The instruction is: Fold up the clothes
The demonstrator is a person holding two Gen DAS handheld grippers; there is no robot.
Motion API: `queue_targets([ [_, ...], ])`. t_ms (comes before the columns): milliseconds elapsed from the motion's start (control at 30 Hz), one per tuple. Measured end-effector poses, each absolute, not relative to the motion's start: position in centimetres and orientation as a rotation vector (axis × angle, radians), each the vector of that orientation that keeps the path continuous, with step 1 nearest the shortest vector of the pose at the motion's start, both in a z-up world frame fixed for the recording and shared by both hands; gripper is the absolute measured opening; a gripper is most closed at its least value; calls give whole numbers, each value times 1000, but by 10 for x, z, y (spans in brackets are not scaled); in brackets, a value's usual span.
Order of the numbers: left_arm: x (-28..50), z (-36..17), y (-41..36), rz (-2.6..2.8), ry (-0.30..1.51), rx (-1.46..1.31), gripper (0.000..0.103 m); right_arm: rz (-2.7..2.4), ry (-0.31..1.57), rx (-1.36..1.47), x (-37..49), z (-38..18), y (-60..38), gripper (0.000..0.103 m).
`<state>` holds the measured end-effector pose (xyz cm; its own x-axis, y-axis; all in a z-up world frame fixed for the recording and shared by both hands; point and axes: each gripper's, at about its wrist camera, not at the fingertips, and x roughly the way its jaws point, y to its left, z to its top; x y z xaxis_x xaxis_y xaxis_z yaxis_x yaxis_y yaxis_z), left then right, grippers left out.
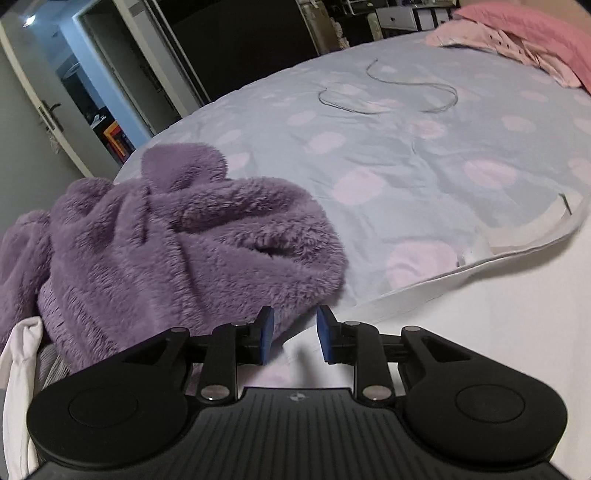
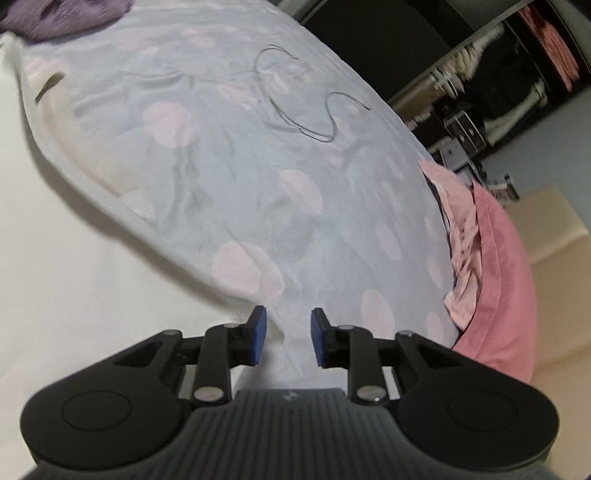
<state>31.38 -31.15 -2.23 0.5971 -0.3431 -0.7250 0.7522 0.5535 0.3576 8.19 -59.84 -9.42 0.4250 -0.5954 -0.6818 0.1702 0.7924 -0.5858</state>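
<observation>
A fluffy purple garment (image 1: 166,240) lies crumpled on the bed at the left, also seen far off as the purple garment (image 2: 66,14). My left gripper (image 1: 295,332) is open just in front of its near hem, with nothing between the blue pads. My right gripper (image 2: 284,339) is open too, low over the near edge of the blue duvet with pink dots (image 2: 295,184). A strip of that duvet runs under the gap between its fingers; no grip on it shows. A pale pink garment (image 2: 461,240) lies bunched by the pink pillow (image 2: 498,277).
The dotted duvet (image 1: 406,155) covers most of the bed, with a thin grey cord (image 1: 388,92) looped on it. White sheet (image 1: 498,332) lies bare beside it. White cloth (image 1: 22,350) sits at lower left. An open door (image 1: 92,92) and a wardrobe (image 2: 498,74) stand beyond.
</observation>
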Motion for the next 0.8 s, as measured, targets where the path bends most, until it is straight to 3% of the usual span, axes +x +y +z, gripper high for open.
queue_targets([
  [267,285,-2,-270,-754,682,671,30,-488,1027,-305,45,-72,-592,27],
  [333,272,2,-252,-776,700,647,36,-465,1034,-238,26,-69,-585,27],
  [500,236,12,-201,-815,748,610,36,-461,1026,-61,-28,-69,-568,27],
  [633,211,16,-159,-814,796,526,45,-468,1011,98,-72,-72,-556,27],
  [800,194,8,-120,-770,876,389,45,-474,986,295,-127,-75,-541,29],
])
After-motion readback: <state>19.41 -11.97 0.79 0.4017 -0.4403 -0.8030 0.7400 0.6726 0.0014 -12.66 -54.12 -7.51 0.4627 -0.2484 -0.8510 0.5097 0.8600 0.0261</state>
